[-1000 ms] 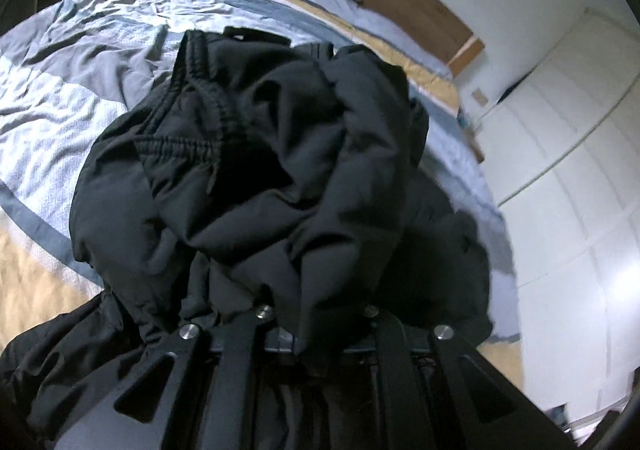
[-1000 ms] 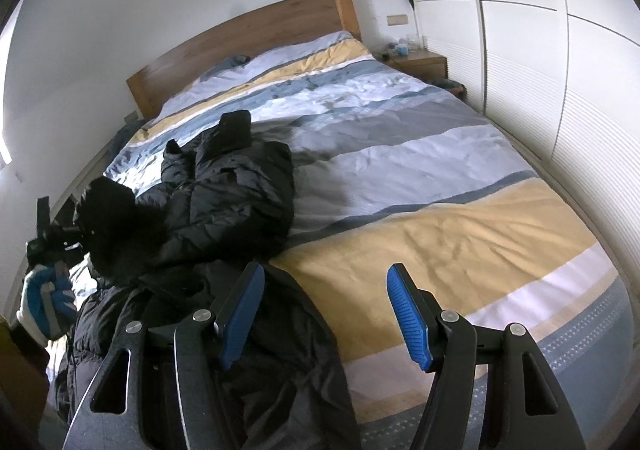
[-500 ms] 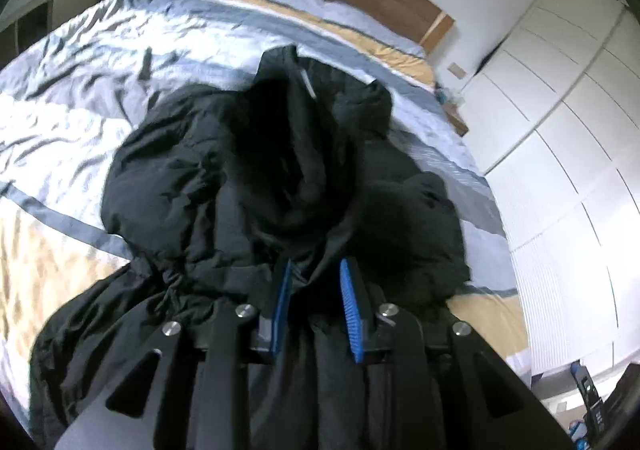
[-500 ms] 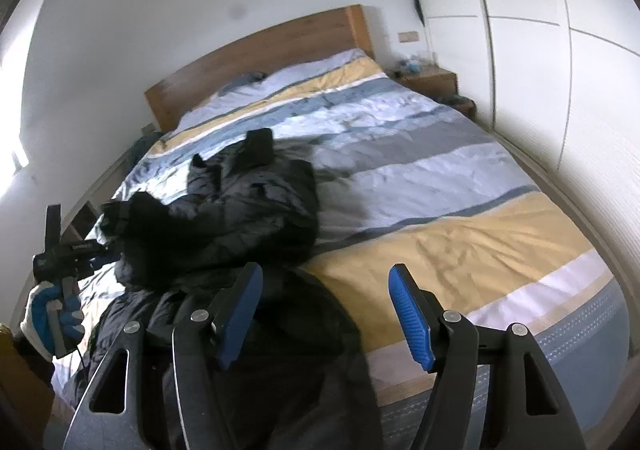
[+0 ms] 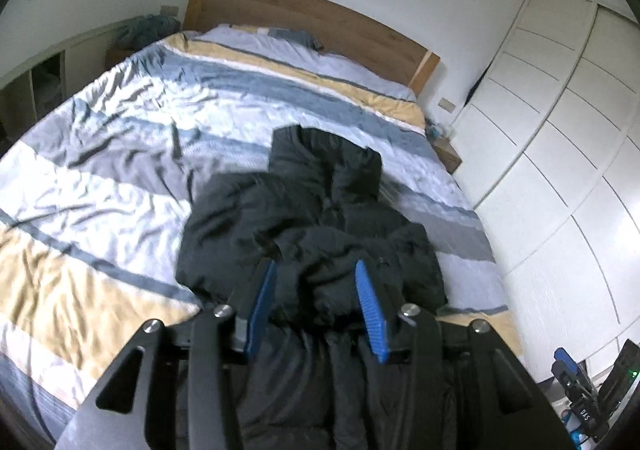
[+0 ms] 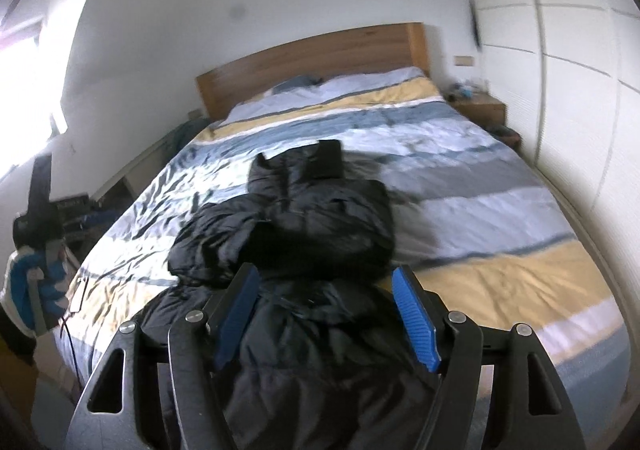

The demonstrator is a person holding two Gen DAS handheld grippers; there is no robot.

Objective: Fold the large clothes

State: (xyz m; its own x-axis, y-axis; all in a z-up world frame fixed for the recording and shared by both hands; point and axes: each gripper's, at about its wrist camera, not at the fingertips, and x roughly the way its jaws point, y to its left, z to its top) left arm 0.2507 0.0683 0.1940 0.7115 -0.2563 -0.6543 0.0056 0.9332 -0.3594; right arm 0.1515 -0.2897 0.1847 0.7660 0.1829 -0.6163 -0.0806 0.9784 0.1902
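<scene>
Left gripper [image 5: 316, 302] jaws now apart, opening, off the jacket [image 5: 312, 218].

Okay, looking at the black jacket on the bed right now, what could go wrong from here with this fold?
1. The puffy jacket is bunched and thick, so the part folded over may spring back open now that the opening left claw has nothing between its pads.
2. Its lower part hangs over the foot of the bed, so it might slide off.
3. The sleeve end sticks out, leaving the fold uneven.

jacket [image 6: 320, 218] lower part: cut off by frame bottom | nightstand items [image 6: 466, 90]: too small to identify
</scene>
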